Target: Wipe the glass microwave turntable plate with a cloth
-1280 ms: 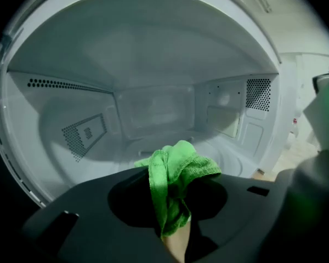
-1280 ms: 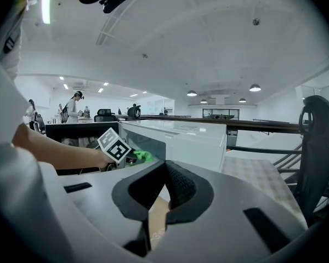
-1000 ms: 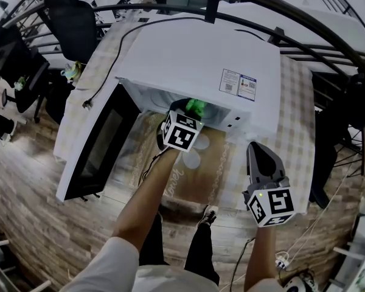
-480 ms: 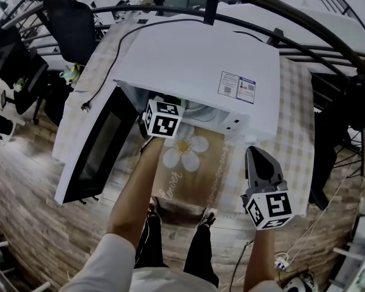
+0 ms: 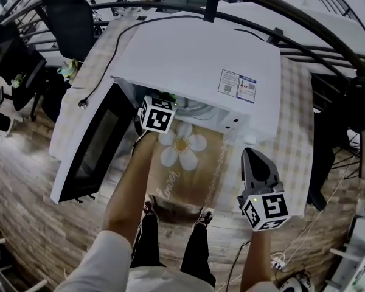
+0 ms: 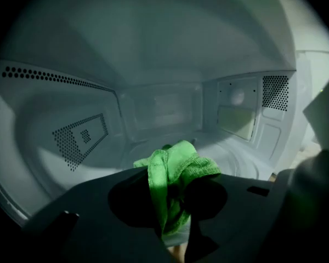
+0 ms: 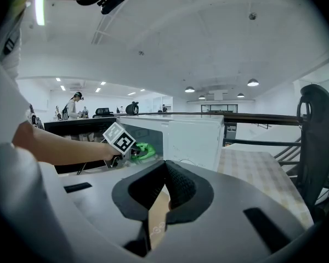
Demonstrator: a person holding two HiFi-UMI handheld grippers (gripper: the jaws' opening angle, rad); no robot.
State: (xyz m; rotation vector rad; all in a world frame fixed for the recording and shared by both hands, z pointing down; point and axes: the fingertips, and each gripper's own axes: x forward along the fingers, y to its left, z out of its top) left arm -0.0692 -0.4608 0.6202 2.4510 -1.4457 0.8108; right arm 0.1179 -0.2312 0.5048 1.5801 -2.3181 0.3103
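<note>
The white microwave stands with its door swung open to the left. My left gripper reaches into the cavity's left side, its jaws hidden under the top in the head view. In the left gripper view that gripper is shut on a bunched green cloth, just above the glass turntable plate on the cavity floor. My right gripper hangs outside, right of the opening, shut on nothing. From the right gripper view the cloth shows at the microwave's mouth.
A brown mat with a white flower lies before the microwave on the checked tablecloth. A black power cord trails off the left. Office chairs and a dark railing surround the table.
My left gripper has moved left and deeper into the microwave with the cloth, uncovering the flower mat. The right gripper has barely shifted.
</note>
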